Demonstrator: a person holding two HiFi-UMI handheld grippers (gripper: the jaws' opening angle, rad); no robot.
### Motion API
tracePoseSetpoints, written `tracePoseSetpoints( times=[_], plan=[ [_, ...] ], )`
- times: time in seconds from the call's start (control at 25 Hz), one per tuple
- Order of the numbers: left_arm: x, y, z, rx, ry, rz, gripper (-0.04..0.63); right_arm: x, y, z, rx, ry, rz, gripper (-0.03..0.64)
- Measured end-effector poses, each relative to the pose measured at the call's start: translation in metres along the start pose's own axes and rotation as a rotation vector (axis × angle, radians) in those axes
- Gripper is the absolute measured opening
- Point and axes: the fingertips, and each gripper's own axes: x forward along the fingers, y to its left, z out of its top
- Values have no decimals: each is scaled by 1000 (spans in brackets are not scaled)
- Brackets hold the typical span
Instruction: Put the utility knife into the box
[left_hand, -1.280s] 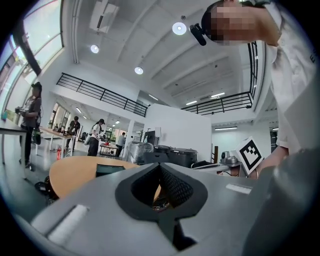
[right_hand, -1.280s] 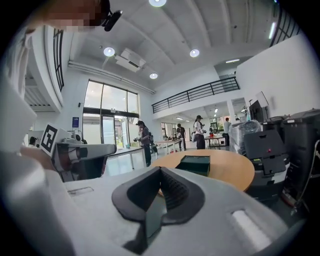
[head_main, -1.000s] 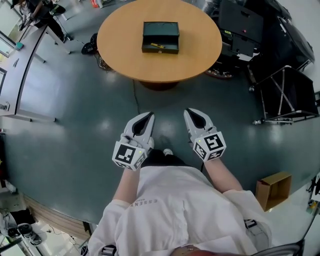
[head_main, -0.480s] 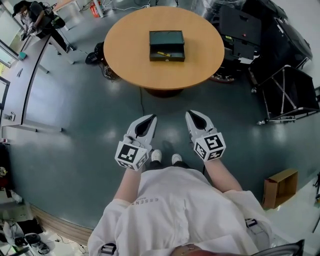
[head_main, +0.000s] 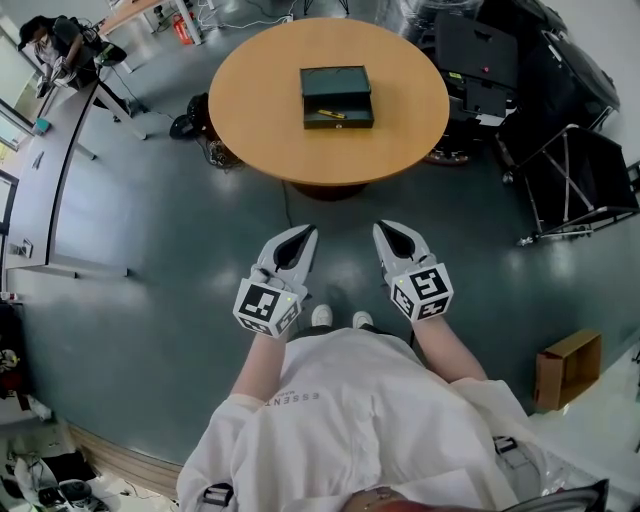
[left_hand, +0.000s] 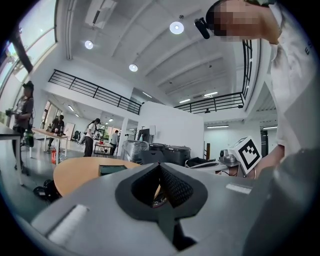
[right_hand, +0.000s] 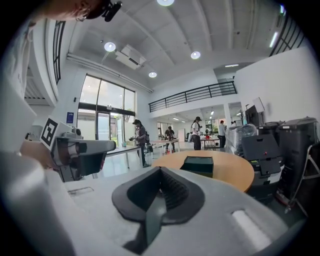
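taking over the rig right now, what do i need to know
Left gripper: fingers shut, empty. Right gripper: fingers shut, empty. Both hang over the floor, short of the round table.
The box sits open on the table. A small yellow thing, apparently the utility knife, lies in its front half.
Done: the knife looks to be in the box.
Left: probably nothing, unless the lid should be closed.

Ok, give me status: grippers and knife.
Shut and empty: left gripper, right gripper. Open box on round table, yellow thing inside, likely the utility knife. Nothing in the way.
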Motion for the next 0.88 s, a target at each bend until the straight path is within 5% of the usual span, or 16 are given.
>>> tracePoseSetpoints(
  times=[0.88],
  plan=[
    [7, 5, -4, -1, 9, -10, 9, 10, -11, -5, 25, 24, -41, -8]
  ],
)
